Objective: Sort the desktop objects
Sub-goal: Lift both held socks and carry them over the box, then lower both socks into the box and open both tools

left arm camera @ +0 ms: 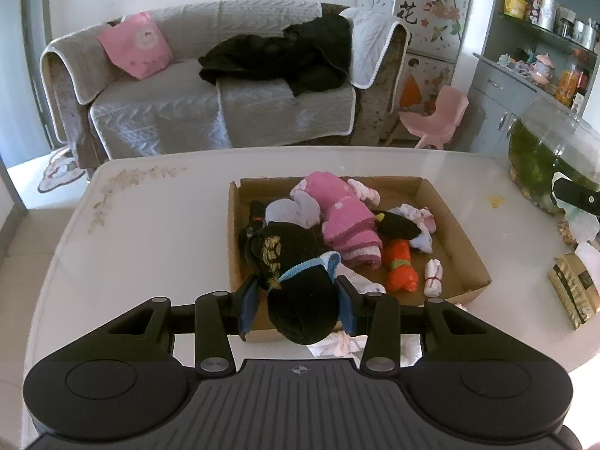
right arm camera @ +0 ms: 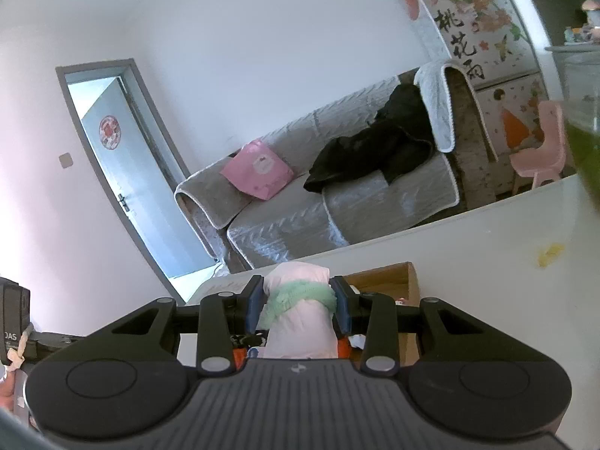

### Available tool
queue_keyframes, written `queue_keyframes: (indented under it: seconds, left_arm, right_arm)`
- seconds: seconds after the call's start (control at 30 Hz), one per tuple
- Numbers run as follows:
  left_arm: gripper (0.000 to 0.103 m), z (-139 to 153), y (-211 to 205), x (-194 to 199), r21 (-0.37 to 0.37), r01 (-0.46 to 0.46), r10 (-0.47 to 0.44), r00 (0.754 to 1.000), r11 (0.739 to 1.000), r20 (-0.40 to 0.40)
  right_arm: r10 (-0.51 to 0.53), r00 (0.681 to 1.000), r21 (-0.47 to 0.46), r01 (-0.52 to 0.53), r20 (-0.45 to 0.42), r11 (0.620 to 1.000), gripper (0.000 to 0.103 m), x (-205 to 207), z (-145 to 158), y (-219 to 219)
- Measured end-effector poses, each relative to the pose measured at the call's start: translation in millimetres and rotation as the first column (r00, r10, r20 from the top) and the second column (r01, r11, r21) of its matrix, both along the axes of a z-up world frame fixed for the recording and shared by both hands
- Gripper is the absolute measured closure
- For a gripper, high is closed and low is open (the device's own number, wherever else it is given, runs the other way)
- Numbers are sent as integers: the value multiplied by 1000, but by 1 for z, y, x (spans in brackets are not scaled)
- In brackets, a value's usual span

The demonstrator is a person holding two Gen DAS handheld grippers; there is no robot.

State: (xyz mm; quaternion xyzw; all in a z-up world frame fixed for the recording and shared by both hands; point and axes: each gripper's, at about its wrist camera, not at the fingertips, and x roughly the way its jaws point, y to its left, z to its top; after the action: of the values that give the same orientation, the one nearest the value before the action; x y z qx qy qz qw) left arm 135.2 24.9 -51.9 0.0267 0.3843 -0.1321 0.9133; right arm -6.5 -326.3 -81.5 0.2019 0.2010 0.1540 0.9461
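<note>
My left gripper (left arm camera: 298,300) is shut on a black rolled sock bundle (left arm camera: 303,311) with a blue cuff, held above the near edge of a shallow cardboard box (left arm camera: 446,206). Inside the box lie a pink knitted bundle (left arm camera: 345,221), an orange roll (left arm camera: 401,266), a small white roll (left arm camera: 433,277), another black bundle (left arm camera: 397,225) and several pale socks. In the right wrist view my right gripper (right arm camera: 298,305) is shut on a pale pink rolled bundle (right arm camera: 300,330) with a mint green band, lifted over the box's corner (right arm camera: 393,277).
The box sits on a glossy white table (left arm camera: 150,232). A glass fish bowl (left arm camera: 551,157) with green plants stands at the table's right edge, and a brown packet (left arm camera: 573,292) lies near it. Behind the table are a grey sofa (left arm camera: 210,112), a pink chair (left arm camera: 435,120) and a decorated fridge.
</note>
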Motion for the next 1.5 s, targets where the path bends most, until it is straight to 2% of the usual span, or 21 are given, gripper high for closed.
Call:
queue_keyframes:
  seconds: [0.27,0.5,0.67,0.9,1.23,1.5]
  left_arm:
    - [53,-5,0,17,14,12,-12,1000,1000,-8]
    - [53,-17,-12,41,17,58,-57,998,998,-35]
    - [53,-21,-20,59,-3,100,-100,994,995,-46]
    - [54,-35,-37,82,25,137,-136,989,990,-58]
    - [55,-72,-41,116,43,118,-112,985,992,-128]
    - [57,-86,-34,115,45,107,-99,984,993,-151]
  right_arm:
    - [19,999,-7,-19,-36,1000,67,17,0,6]
    - [59,994,-15,-61,-94,998,67,38,-7,16]
    - [107,984,5,-108,-145,994,67,57,-15,22]
    - [155,965,-18,-162,-212,987,67,80,-29,34]
    - [188,939,-66,-215,-288,974,67,97,-48,57]
    - [200,925,-111,-247,-324,963,65,102,-57,73]
